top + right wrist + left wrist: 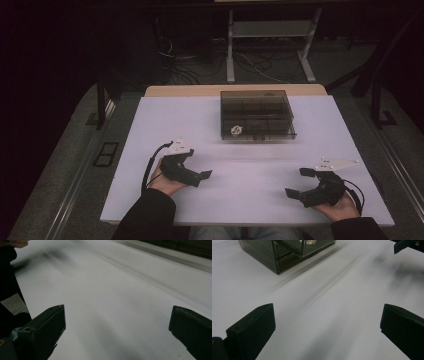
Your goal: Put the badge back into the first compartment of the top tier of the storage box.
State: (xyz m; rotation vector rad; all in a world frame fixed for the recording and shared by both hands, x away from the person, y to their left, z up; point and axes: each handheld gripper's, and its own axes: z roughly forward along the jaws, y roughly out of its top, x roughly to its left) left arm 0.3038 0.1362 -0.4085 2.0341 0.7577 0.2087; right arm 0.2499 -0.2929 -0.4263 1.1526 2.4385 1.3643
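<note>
risk here, as i judge it, is a jaw catching the smoky clear box at its thin wall and sliding it across the smooth tabletop, since nothing braces it. box sits toward the far edge, near its middle, well apart from both tools; it is dark, see-through, split into compartments, with a small pale crumpled thing in its near-left cell. left gripper and right gripper rest near the near edge, jaws spread wide, holding nothing.
</note>
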